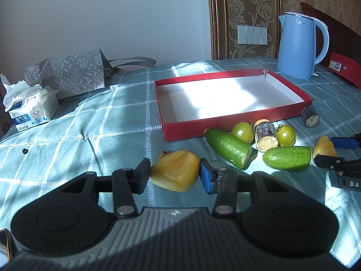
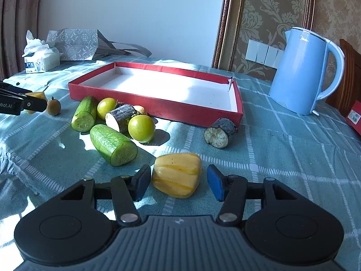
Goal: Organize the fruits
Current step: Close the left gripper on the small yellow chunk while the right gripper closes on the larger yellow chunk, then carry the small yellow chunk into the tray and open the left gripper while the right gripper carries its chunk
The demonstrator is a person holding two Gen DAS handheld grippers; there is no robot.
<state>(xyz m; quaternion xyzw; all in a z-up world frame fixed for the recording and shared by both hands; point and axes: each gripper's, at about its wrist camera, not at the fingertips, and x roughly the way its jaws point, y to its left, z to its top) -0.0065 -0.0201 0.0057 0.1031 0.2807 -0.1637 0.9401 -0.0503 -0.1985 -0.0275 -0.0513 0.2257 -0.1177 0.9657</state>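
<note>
One small orange fruit half-hidden behind stubby log

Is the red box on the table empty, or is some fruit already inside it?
Empty. The red box shows only its bare white floor in both views. The cucumber halves, green tomatoes and yellow pieces all lie outside on the cloth.

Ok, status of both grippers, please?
Left gripper shut on yellow wedge. Right gripper open around second wedge. Tray empty; cucumbers lie before it.

I see 2 yellow wedge-shaped fruit pieces at lower centre; 2 cut green cucumbers and 2 green tomatoes sit mid-left.
</note>
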